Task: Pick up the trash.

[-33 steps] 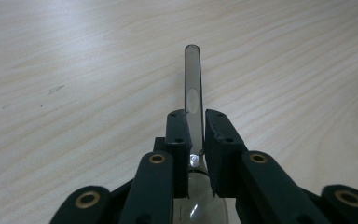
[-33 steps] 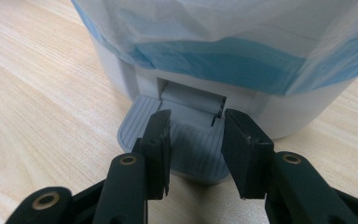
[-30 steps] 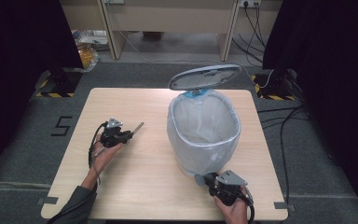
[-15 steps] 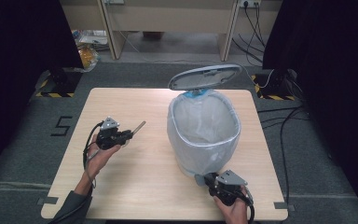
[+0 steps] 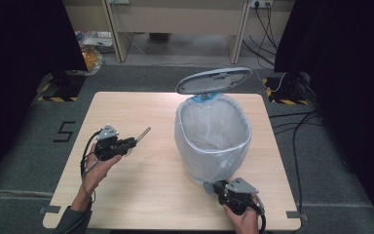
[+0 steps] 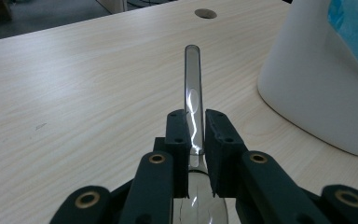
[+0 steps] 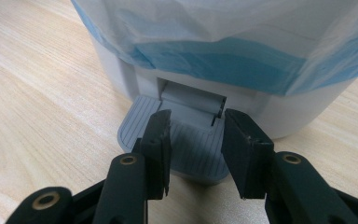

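Note:
A white pedal bin (image 5: 191, 163) lined with a pale bag stands on the table's right half, its grey lid (image 5: 214, 80) tipped up. My left gripper (image 5: 131, 142) hovers left of the bin, shut on a metal spoon (image 5: 144, 132) whose handle points toward the bin. In the left gripper view the jaws (image 6: 196, 119) pinch the spoon (image 6: 193, 74) near its bowl, with the bin (image 6: 317, 93) at the right. My right gripper (image 5: 216, 187) rests on the grey foot pedal (image 7: 191, 142) at the bin's front. Its jaws (image 7: 193, 121) stand slightly apart over the pedal, pinching nothing.
The wooden table (image 5: 141, 204) has bare room between the two hands and left of the bin. A cable hole (image 6: 206, 13) sits far along the tabletop. Cables (image 5: 297, 126) trail on the floor at the right, and a "5" (image 5: 65, 131) marks the floor at the left.
My left gripper has lifted a little with the spoon and drifted slightly left. The right gripper, the pedal and the raised lid have stayed as they were.

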Demonstrator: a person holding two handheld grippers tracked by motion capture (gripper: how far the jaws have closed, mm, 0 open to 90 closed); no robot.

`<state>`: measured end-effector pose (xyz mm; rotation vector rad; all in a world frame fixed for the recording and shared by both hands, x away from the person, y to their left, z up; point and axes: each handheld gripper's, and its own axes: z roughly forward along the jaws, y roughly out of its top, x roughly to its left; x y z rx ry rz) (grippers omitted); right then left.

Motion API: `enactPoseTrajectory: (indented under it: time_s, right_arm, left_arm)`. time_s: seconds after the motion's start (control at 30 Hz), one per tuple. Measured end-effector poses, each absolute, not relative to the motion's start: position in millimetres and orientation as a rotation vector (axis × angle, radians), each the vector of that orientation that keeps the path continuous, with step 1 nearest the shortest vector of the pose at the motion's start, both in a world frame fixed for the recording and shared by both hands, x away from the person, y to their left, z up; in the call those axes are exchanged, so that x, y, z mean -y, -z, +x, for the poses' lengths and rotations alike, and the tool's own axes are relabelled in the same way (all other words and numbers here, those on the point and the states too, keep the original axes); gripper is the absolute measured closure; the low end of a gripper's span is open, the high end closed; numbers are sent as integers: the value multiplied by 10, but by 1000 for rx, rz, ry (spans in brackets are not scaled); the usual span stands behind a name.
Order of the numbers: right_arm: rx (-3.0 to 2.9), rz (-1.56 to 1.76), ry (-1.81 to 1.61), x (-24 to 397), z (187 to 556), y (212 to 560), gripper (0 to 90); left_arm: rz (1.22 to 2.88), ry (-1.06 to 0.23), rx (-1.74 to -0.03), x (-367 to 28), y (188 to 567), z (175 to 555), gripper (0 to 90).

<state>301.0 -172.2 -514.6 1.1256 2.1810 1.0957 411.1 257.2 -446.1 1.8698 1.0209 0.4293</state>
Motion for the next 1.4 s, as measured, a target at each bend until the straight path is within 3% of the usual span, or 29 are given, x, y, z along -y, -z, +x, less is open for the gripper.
enactPoseTrajectory:
  time_s: [0.37, 1.4]
  right_arm:
    - [-2181, 1127, -1096, 1722, 3010, 5146, 620]
    - [-2182, 1131, -1097, 1728, 3010, 5146, 620]
  left_arm:
    - [1876, -406, -983, -2609, 4406, 3975, 797]
    - [1873, -390, -783, -2493, 3771, 3677, 796]
